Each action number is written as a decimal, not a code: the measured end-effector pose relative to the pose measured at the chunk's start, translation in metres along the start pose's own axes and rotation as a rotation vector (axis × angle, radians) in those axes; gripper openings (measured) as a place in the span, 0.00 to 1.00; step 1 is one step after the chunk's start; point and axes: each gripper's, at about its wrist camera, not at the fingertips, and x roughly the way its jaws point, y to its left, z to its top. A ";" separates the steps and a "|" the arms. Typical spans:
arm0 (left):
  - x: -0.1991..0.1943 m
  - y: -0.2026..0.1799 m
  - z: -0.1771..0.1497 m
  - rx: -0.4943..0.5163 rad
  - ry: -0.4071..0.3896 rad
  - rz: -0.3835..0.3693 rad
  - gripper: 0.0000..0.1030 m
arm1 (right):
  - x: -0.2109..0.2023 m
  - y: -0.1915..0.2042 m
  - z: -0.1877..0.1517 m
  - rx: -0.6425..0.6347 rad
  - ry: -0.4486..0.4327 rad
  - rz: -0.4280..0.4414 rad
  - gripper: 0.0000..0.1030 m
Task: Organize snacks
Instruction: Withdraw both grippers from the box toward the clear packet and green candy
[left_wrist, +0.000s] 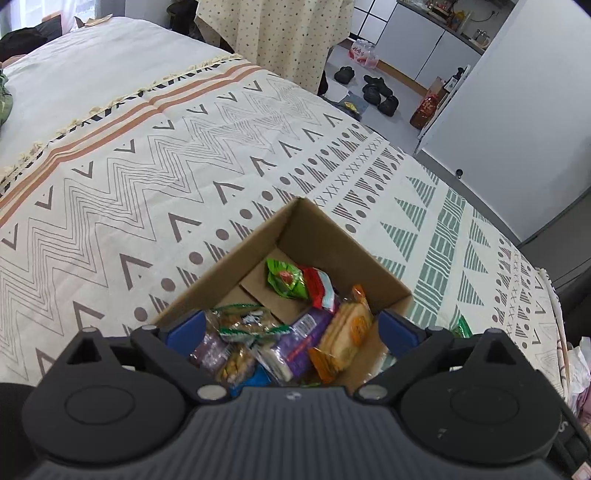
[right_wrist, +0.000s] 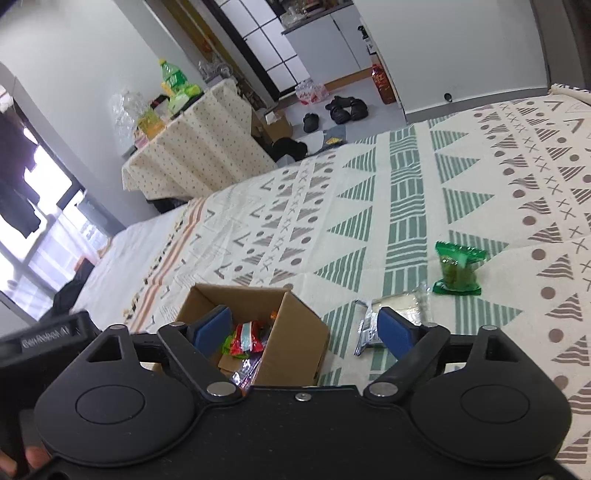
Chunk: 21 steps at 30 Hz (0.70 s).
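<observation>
An open cardboard box (left_wrist: 325, 236) stands on the patterned bed cover (left_wrist: 147, 177). It holds several snack packets: a green one (left_wrist: 286, 278), a red one (left_wrist: 319, 286), an orange cracker pack (left_wrist: 349, 328) and a purple one (left_wrist: 306, 334). My left gripper (left_wrist: 293, 328) hangs open over the box, its blue pads wide apart and touching no packet. In the right wrist view the box (right_wrist: 295, 343) is at lower centre. My right gripper (right_wrist: 304, 330) is open and empty beside it. A green packet (right_wrist: 458, 269) and a clear silver-edged packet (right_wrist: 399, 304) lie on the cover to the right.
A table under a dotted cloth (right_wrist: 192, 155) stands beyond the bed, with bottles on it. Shoes (left_wrist: 376, 92) lie on the floor near a white wall panel (left_wrist: 517, 110). The left gripper's body (right_wrist: 44, 339) is just left of the box. The bed's edge runs along the right.
</observation>
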 end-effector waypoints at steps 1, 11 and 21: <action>-0.002 -0.003 -0.002 0.005 -0.006 -0.003 0.97 | -0.003 -0.002 0.001 0.006 -0.004 0.003 0.87; -0.018 -0.031 -0.023 0.060 -0.090 -0.012 1.00 | -0.028 -0.019 0.003 -0.030 -0.006 0.037 1.00; -0.022 -0.058 -0.045 0.097 -0.107 -0.055 1.00 | -0.047 -0.041 0.005 -0.007 -0.034 -0.010 1.00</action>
